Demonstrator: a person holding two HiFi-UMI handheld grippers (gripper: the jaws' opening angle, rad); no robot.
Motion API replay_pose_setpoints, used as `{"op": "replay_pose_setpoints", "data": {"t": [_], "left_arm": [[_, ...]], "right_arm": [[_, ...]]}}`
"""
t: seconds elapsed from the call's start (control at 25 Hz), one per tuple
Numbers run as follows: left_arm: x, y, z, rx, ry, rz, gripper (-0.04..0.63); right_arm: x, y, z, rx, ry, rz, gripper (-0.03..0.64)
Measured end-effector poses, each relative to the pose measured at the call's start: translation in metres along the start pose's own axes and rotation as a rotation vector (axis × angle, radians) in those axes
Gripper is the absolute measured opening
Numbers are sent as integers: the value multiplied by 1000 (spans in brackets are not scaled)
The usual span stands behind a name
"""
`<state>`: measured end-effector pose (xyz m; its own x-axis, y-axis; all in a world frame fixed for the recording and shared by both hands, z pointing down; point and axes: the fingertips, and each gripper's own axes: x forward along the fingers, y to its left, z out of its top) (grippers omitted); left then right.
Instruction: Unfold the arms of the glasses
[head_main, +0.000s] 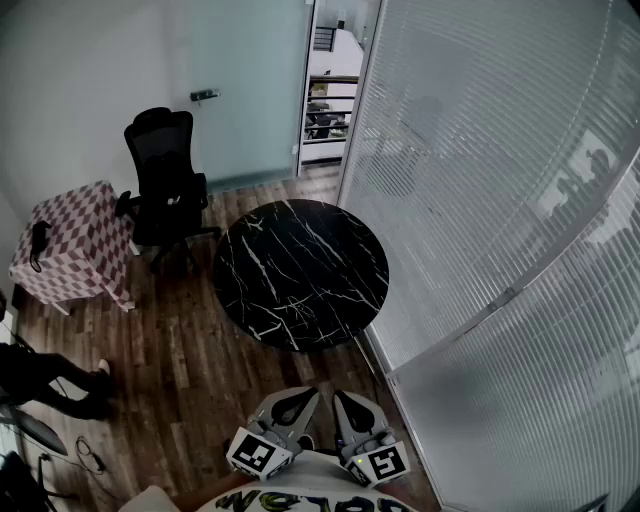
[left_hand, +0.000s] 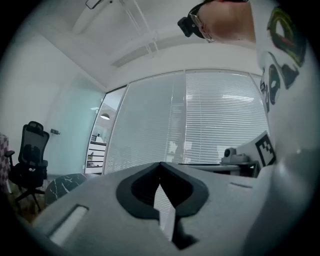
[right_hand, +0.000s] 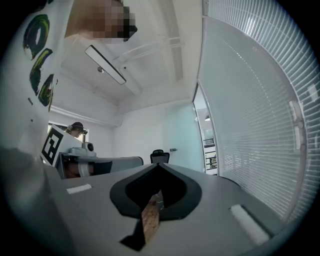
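The glasses are nowhere to be seen. They do not show on the round black marble surface (head_main: 300, 270), veined with white, and they are not between the jaws of either tool. Whether they lie somewhere out of frame, I cannot tell. By my reckoning the task has not begun. No arm of the glasses has been unfolded, and the whole job is left: finding the glasses, steadying the frame with one tool and swinging each arm out with the other.

The left tool (head_main: 300, 398), grey with black-lined jaws, is closed. In its own view the jaw tips meet, and only the slatted blinds show through the slit below them. The right tool (head_main: 350, 402), grey like the first, looks closed too. Its tips are together, with only a strip of floor showing through the gap. Both are empty and held level, side by side, close against the person's pale printed shirt (head_main: 300, 495). Each has its square-marker cube (head_main: 255, 455) at the back. They hang off the near edge of the surface and are well apart from it.

Beyond the far left edge of the surface stands a black mesh office chair (head_main: 162, 180). Left of the chair is a small table under a pink-and-white checked cloth (head_main: 75, 245), with a dark object on its left corner that is too small to name. The floor is dark wooden planks (head_main: 180, 350). A curved glass wall with white slatted blinds (head_main: 480, 200) runs along the right edge of the surface. At the left border, another person's dark-clad legs (head_main: 45, 385) stretch across the floor.
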<state>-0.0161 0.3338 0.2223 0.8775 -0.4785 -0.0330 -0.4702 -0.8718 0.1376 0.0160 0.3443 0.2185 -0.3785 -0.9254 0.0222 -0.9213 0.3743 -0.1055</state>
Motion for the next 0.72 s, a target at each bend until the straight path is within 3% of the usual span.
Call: {"op": "replay_pose_setpoints", "data": {"t": [0.36,0.72], "left_arm": [[11,-9,-4,-12,6,3,5],[22,-19,-14,-36,30,25,5]], "right_arm": [[-10,-22,-12,40,27,-43,2],[-21,-34,-8,2,25,-48,2]]}}
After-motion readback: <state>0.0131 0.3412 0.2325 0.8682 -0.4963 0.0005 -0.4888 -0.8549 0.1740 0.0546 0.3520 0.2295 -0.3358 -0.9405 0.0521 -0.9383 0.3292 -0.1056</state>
